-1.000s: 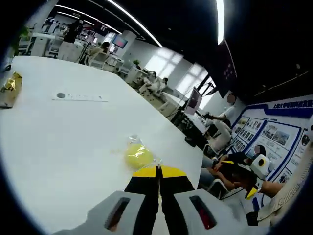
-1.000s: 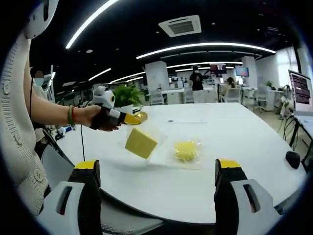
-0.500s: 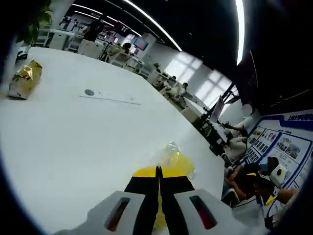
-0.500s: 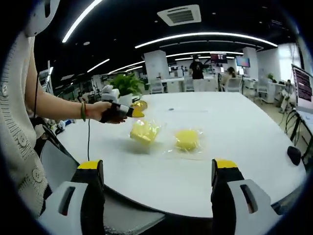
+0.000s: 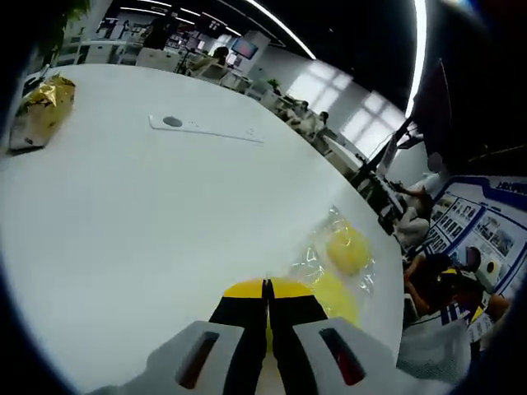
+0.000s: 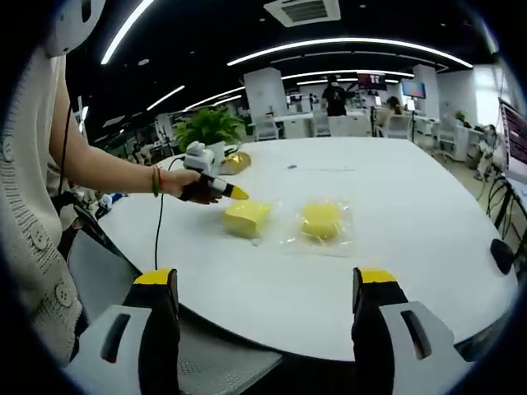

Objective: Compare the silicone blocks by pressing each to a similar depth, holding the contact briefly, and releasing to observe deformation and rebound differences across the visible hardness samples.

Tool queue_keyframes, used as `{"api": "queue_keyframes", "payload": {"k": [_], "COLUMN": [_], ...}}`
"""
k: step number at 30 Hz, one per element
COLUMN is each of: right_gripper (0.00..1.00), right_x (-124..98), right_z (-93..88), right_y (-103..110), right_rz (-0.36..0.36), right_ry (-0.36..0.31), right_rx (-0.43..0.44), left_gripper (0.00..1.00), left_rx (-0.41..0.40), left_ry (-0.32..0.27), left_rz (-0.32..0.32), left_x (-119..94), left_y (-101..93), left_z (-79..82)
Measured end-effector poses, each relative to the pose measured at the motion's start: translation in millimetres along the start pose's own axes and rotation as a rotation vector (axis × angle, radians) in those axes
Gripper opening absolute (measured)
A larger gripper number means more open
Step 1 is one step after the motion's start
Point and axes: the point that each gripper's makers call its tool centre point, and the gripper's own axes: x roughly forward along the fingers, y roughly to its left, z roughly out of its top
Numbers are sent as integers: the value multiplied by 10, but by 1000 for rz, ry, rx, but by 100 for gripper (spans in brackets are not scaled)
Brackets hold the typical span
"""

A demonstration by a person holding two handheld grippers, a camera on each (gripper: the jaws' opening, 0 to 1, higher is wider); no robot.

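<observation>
Two yellow silicone samples in clear bags lie on the white table: a square block and a round block. A person's hand holds my left gripper at the square block's far left edge. Its jaws are shut, seemingly on the bag's edge. In the left gripper view the left gripper is shut, with the square block just right of its tips and the round block beyond. My right gripper stands open near the table's front edge, well short of both blocks.
A gold foil package lies at the table's far end, next to a potted plant. A white strip lies flat further along. A small black object rests near the right edge. Desks and people fill the room behind.
The left gripper has lowered the square block from the air onto the table beside the round one. The right gripper has stayed open.
</observation>
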Motion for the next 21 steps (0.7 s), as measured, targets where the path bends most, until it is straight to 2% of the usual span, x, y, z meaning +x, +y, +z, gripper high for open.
{"api": "queue_keyframes", "payload": {"k": [8,11,14,19,21], "right_gripper": [79,78,78,72,72], "right_x": [114,132,139,138,139], "right_z": [-8,-2,8,-6,-3], "right_y": [30,38,47,66,79], "right_rz": [31,39,46,61,69], "right_ry": [14,16,11,17,20], "right_rx": [6,5,7,18,14], "left_gripper": [0,0,0,16,26], "left_rx": [-16,21,16,8,50], "left_ry": [-15,-27,-28,-76,-92], "left_rz": [-23,-39,-41,-28,-3], "left_x": [-45,-58,-79,-164,-210], "left_y": [-16,-50,-47,-60,-53], "left_z": [-11,7,18,149,186]}}
